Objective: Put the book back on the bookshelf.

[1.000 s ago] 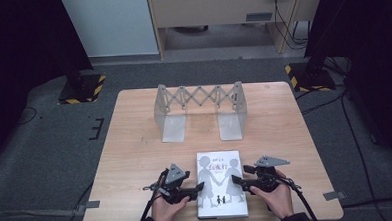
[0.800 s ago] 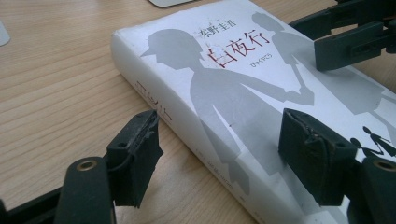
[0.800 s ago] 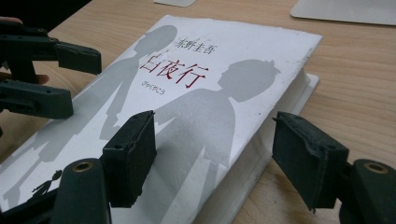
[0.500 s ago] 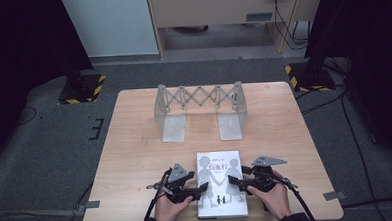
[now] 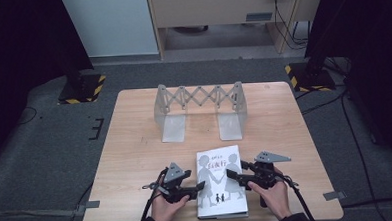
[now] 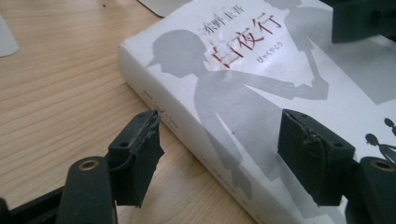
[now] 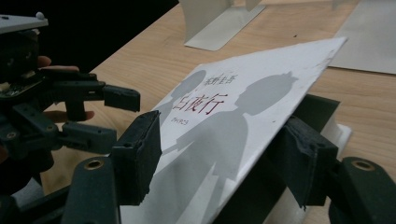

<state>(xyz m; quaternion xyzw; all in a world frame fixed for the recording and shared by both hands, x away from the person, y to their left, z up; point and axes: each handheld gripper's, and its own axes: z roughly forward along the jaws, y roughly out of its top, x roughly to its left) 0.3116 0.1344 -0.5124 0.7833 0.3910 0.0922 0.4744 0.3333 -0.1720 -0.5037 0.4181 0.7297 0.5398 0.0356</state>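
A white book point(image 5: 220, 183) with grey silhouettes and a red title lies flat near the table's front edge. My left gripper point(image 5: 199, 190) is at its left side and stands open, one jaw over the cover point(image 6: 261, 84) and the other out over the wood beside the spine. My right gripper point(image 5: 235, 170) comes in from the book's right side, also open. In the right gripper view the front cover point(image 7: 224, 107) is raised off the pages and slants between my right gripper's point(image 7: 224, 154) jaws, one above it and one beneath.
An expandable metal book rack point(image 5: 199, 109) with two flat base plates stands at the middle back of the wooden table point(image 5: 135, 143). The person's hands hold both grippers at the front edge. Dark floor and stand bases surround the table.
Both grippers have edged slightly inward onto the book. The book itself has stayed in place.
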